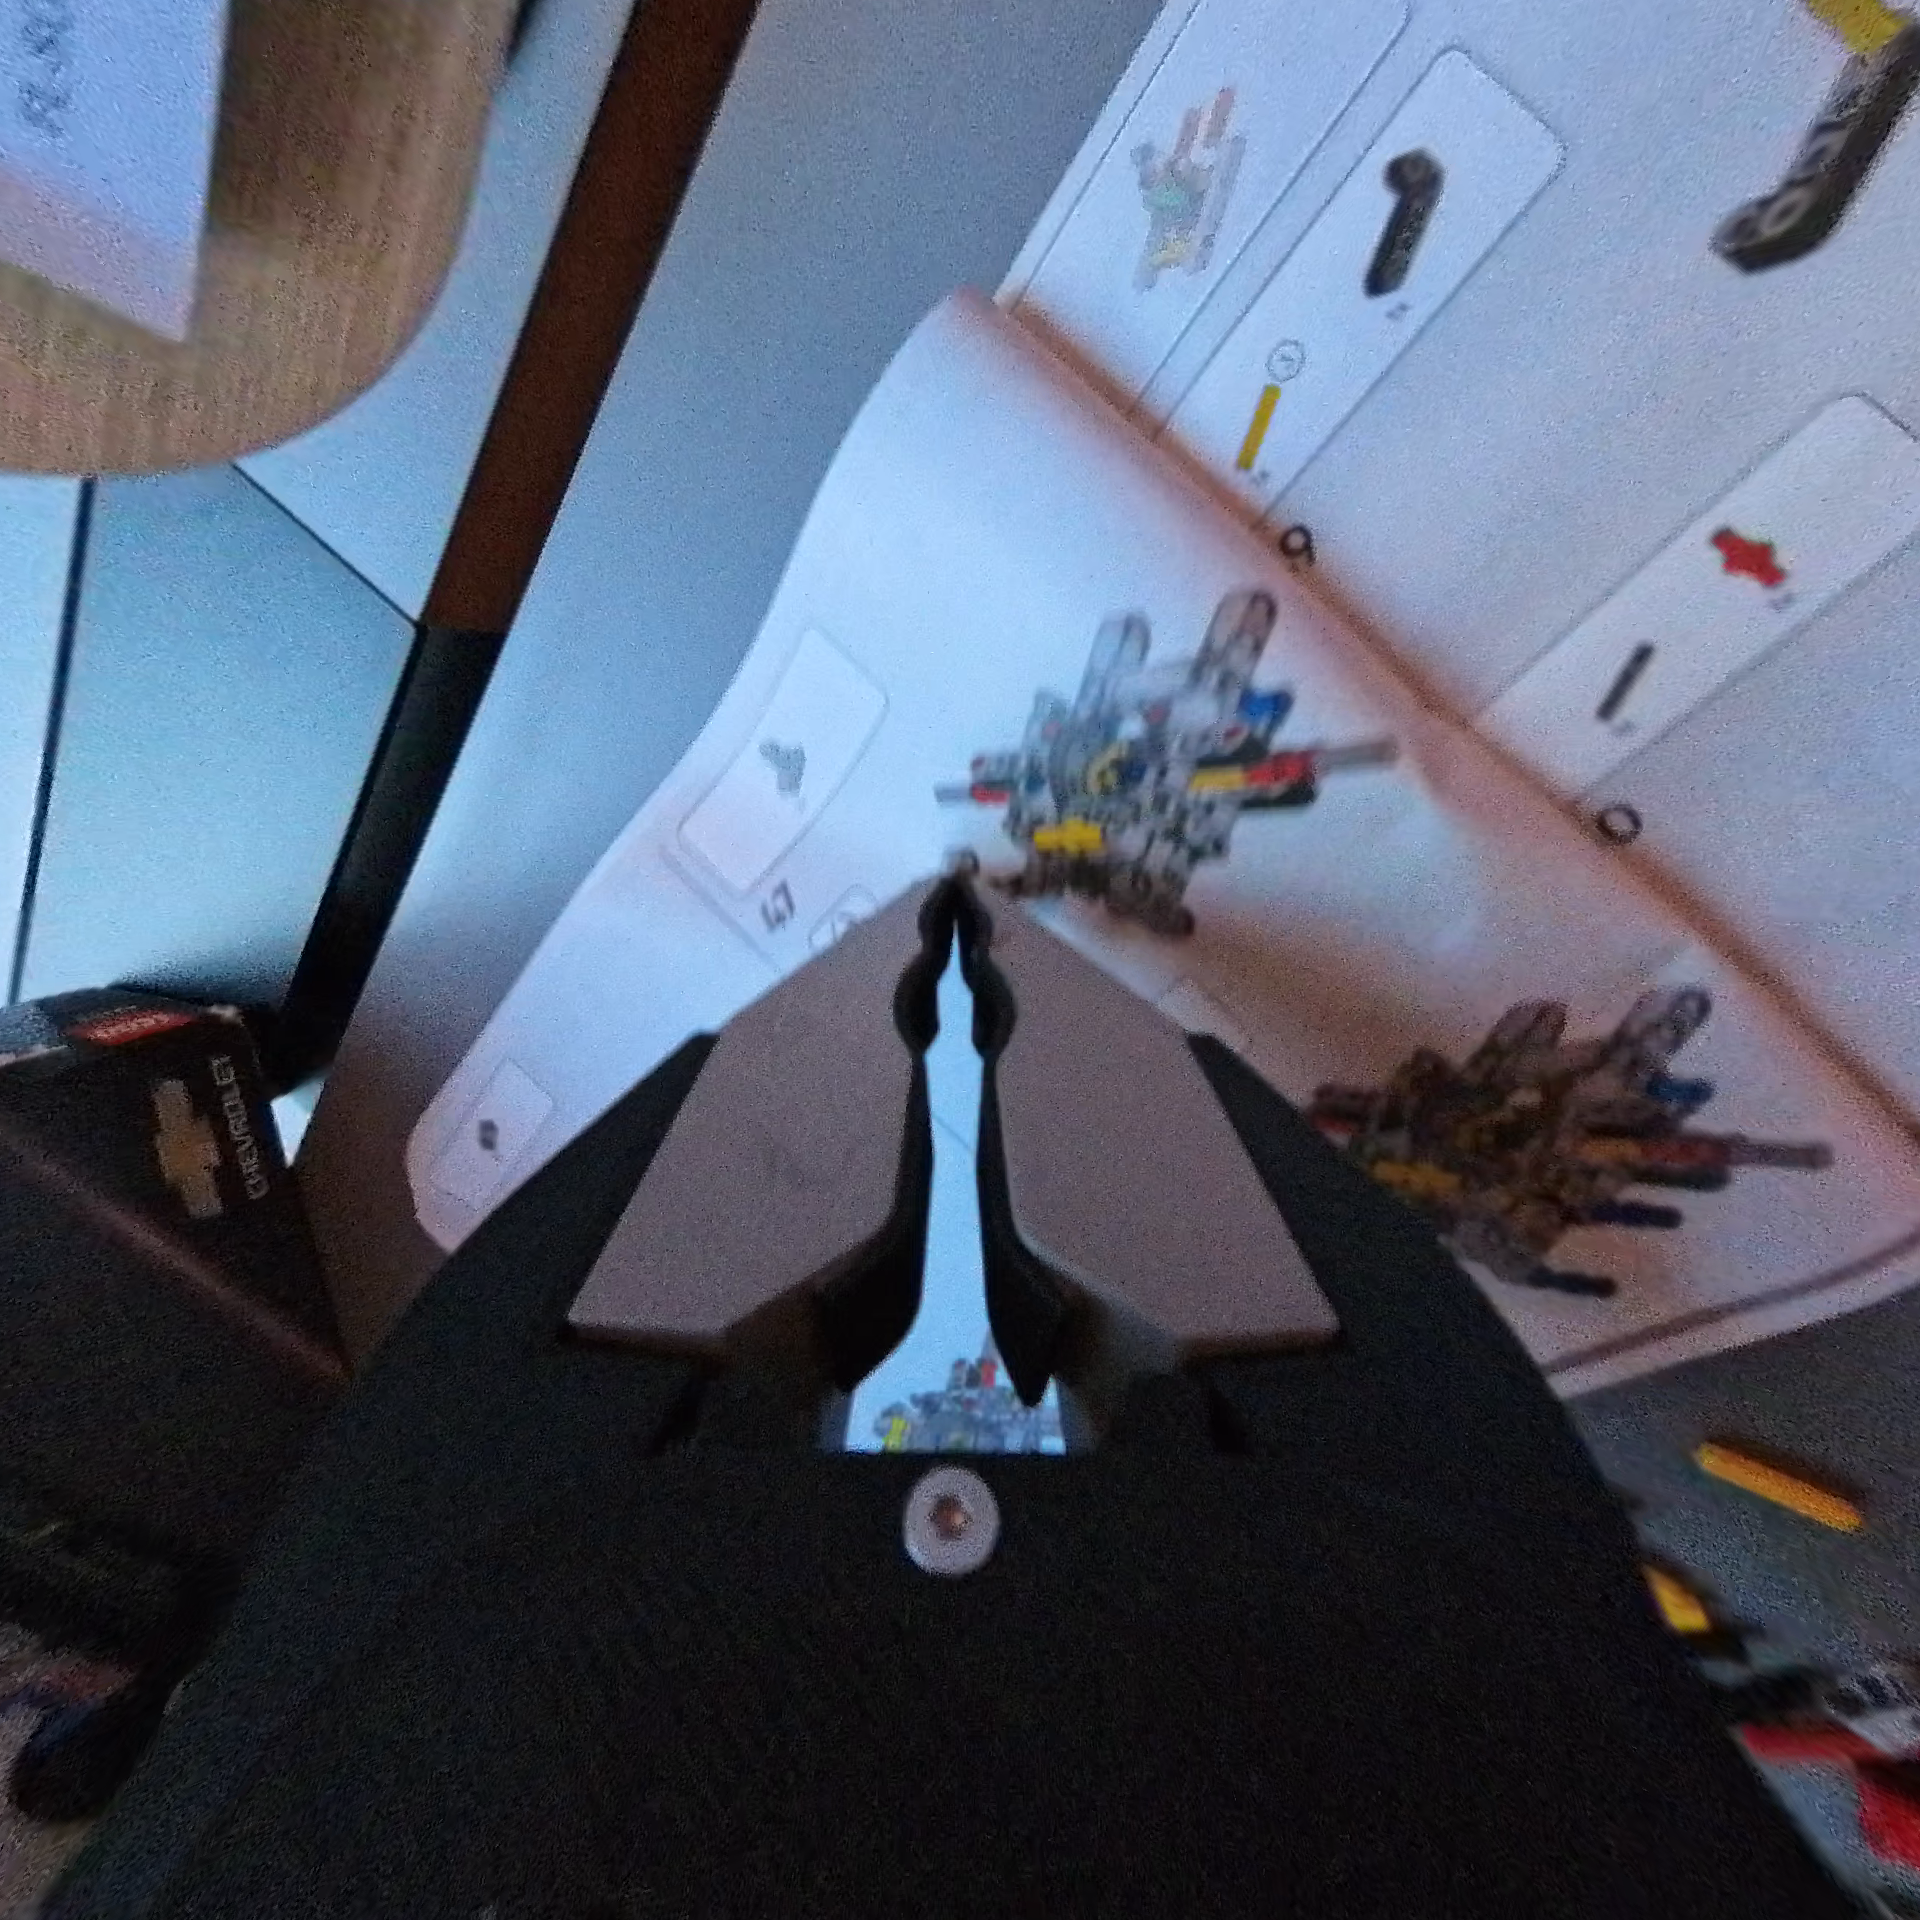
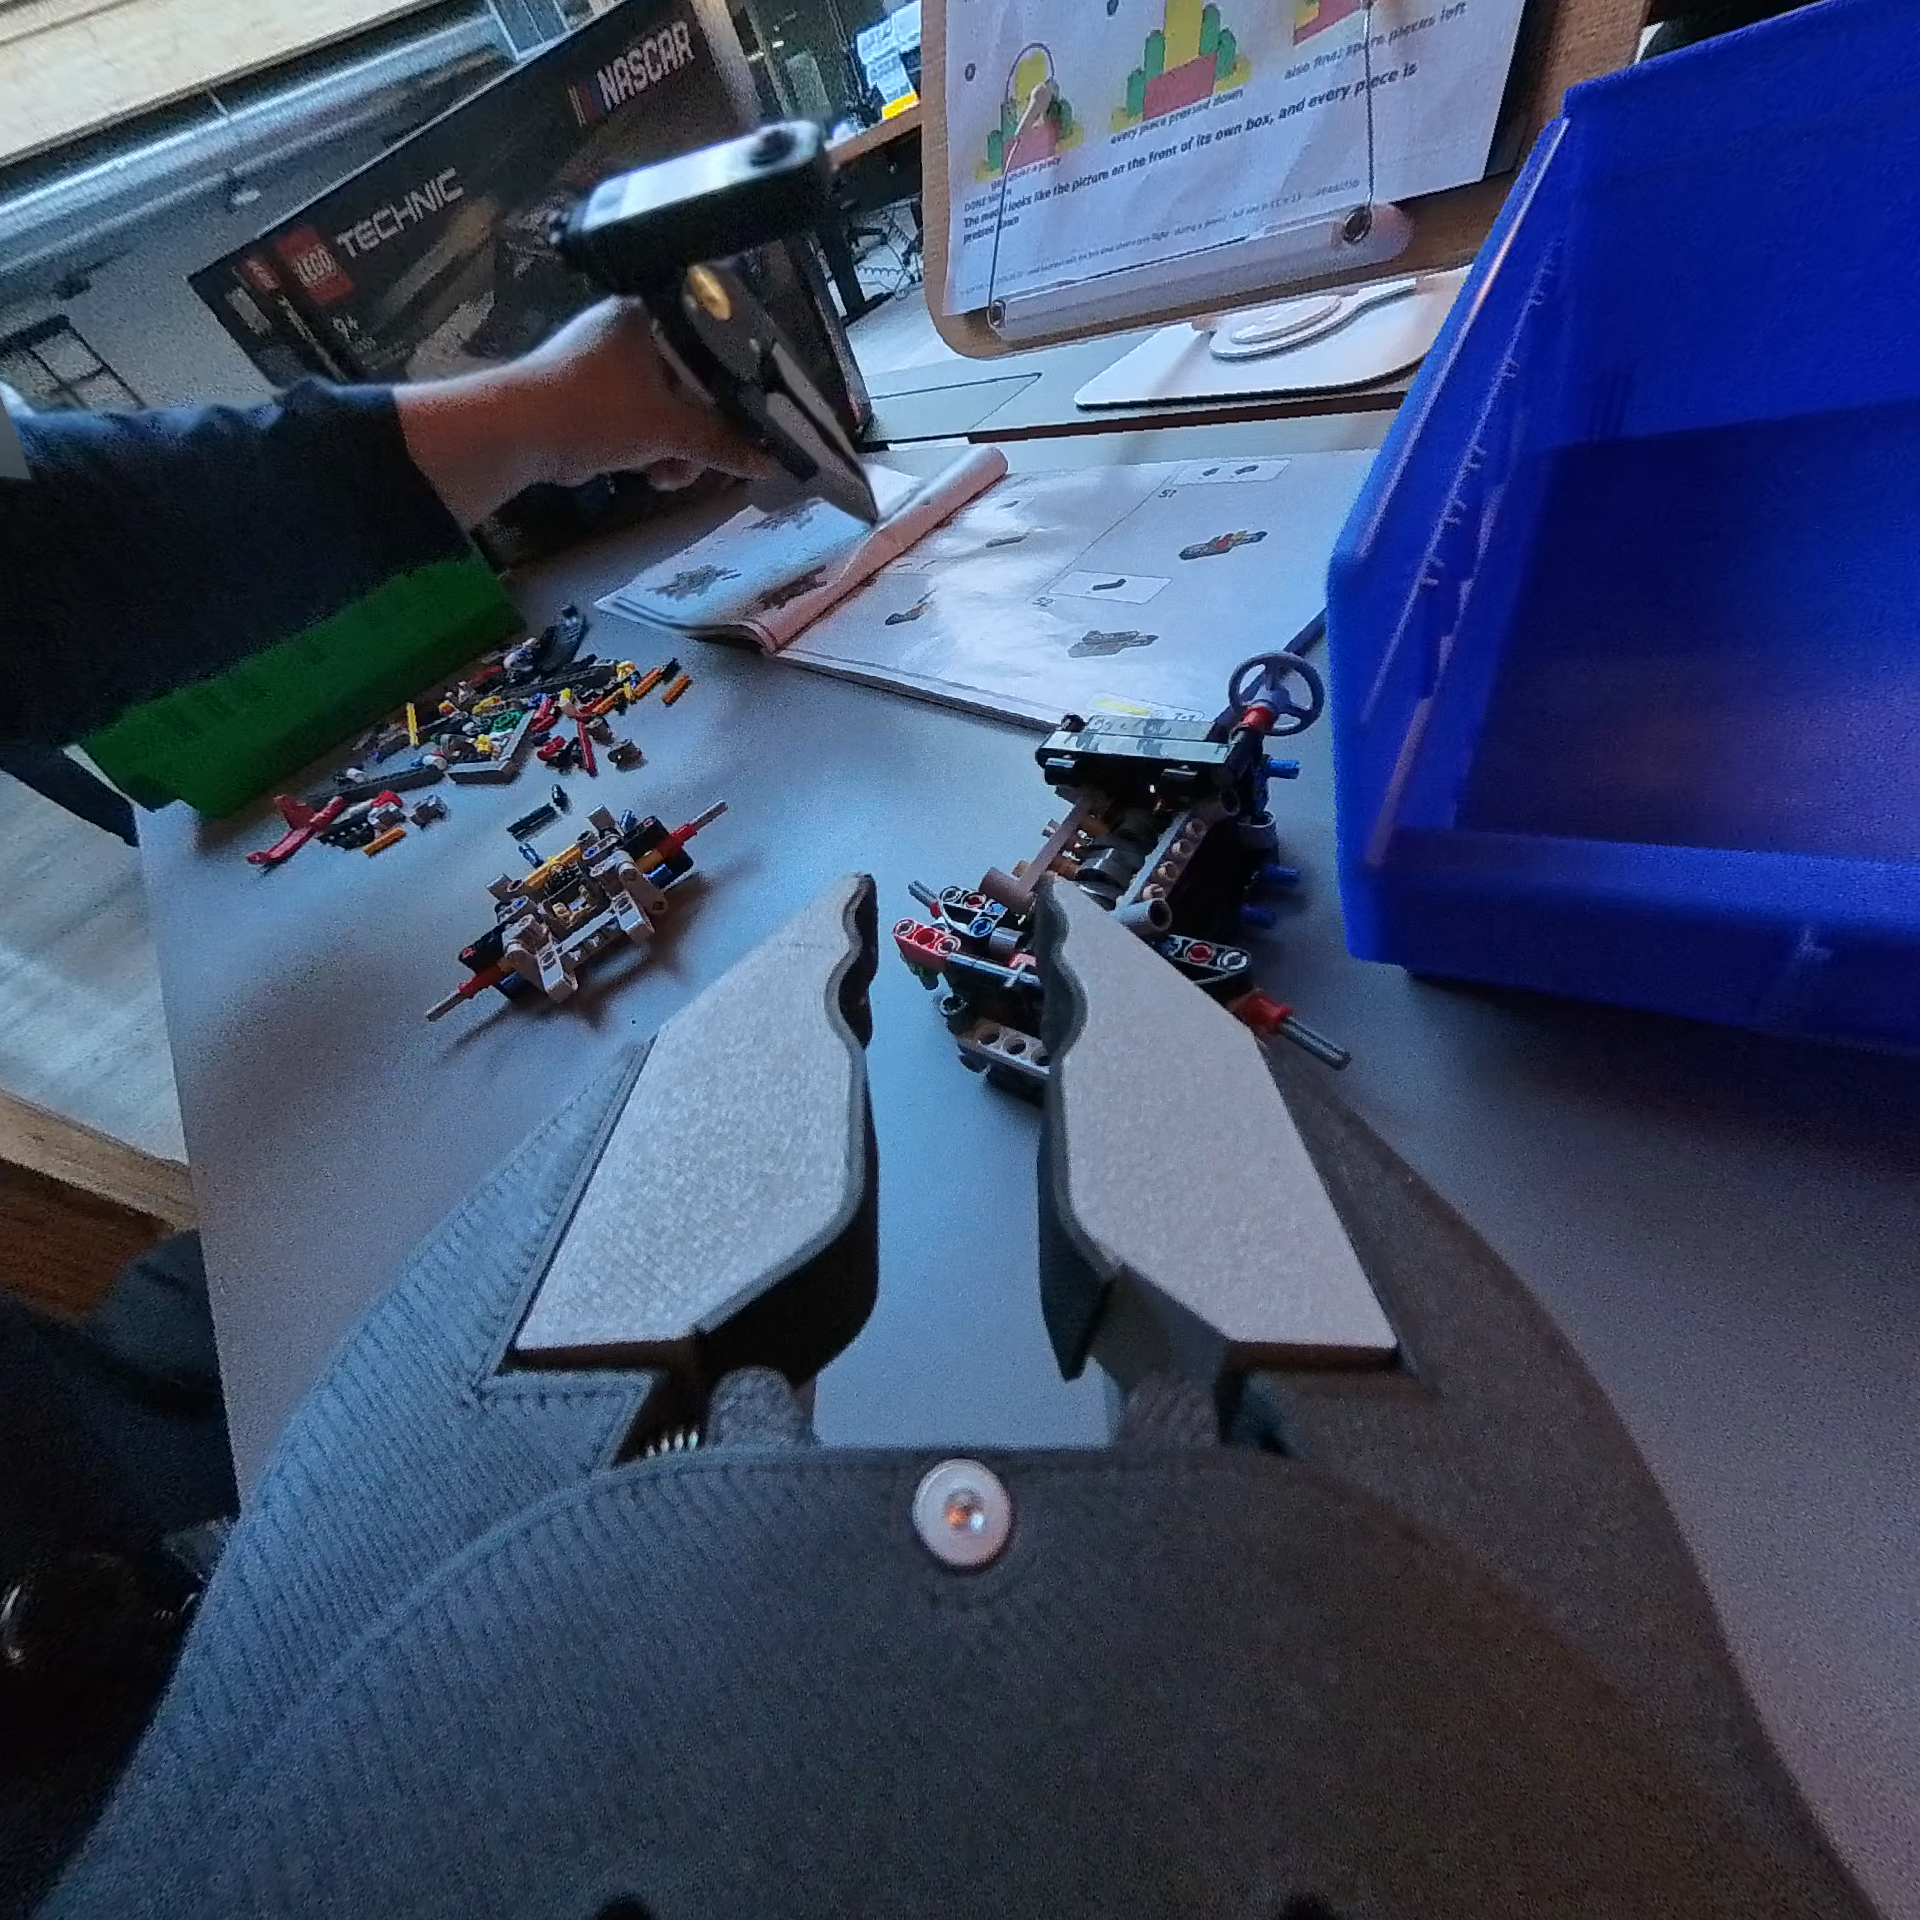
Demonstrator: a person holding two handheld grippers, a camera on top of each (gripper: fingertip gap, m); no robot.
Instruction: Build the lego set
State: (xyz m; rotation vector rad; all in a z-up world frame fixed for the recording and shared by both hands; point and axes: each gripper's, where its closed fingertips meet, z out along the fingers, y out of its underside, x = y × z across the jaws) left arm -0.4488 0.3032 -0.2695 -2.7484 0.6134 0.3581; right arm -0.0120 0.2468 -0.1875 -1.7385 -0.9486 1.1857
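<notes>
My left gripper (image 1: 956, 904) is shut, its tips together on a lifted, curling page of the open instruction booklet (image 1: 1039, 499). The right wrist view shows the same: a hand holds that gripper (image 2: 871, 509) tip-down on the booklet (image 2: 1039, 582), beside the curled page. I cannot tell whether paper is pinched between the pads. My right gripper (image 2: 954, 899) is open and empty above the grey table (image 2: 831, 790). A dark brick-built chassis with a steering wheel (image 2: 1143, 831) lies just beyond its right finger (image 2: 1143, 1039), untouched. A smaller grey and tan brick assembly (image 2: 582, 904) lies to the left.
Several loose small pieces (image 2: 499, 727) lie at the left by a green bin (image 2: 312, 675). A large blue bin (image 2: 1642, 623) stands at the right. A black product box (image 2: 436, 229) and a wooden stand with a sheet (image 2: 1195, 125) stand behind. Across from one pair of fingers to the other is roughly 45 cm.
</notes>
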